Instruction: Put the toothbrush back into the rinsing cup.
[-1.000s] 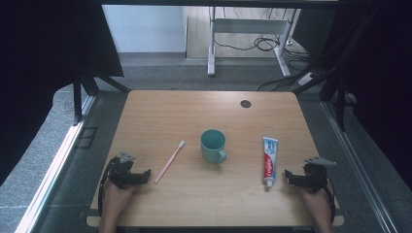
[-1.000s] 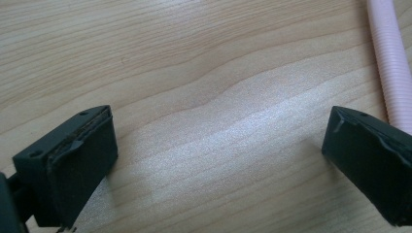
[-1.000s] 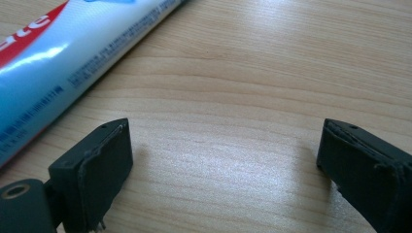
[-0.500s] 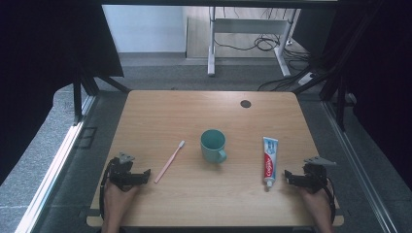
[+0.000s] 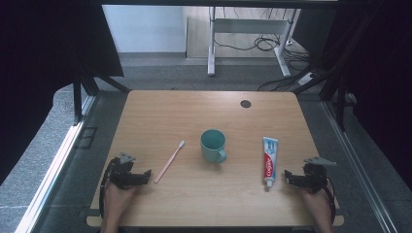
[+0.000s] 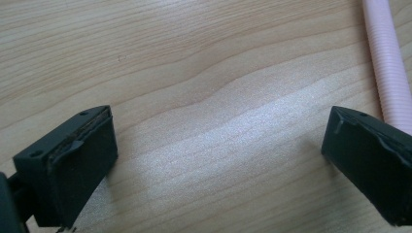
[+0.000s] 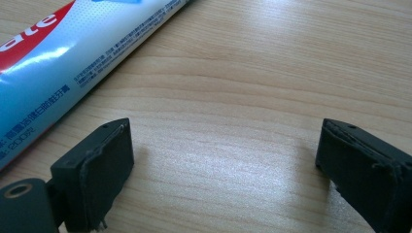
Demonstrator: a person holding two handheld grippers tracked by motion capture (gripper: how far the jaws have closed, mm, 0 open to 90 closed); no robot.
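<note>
A: We take the round teal ceramic mug as our landmark. To its left lies the slim pink plastic toothbrush, slanted, its pale head nearest the mug. To the mug's right lies the flat white, blue and red toothpaste tube, cap toward us.

B: And our left gripper?

A: It sits left of the mug, just beside the toothbrush's handle end, jaws spread wide with bare wood-grain table between them. In the left gripper view we see the ribbed pink handle run behind one matte black jaw, its ends cut off.

B: The right gripper?

A: Right of the mug, near the tube's cap, jaws also wide apart, gripping nothing. In the right gripper view the glossy tube is cropped, and its small print is hard for us to read.
</note>
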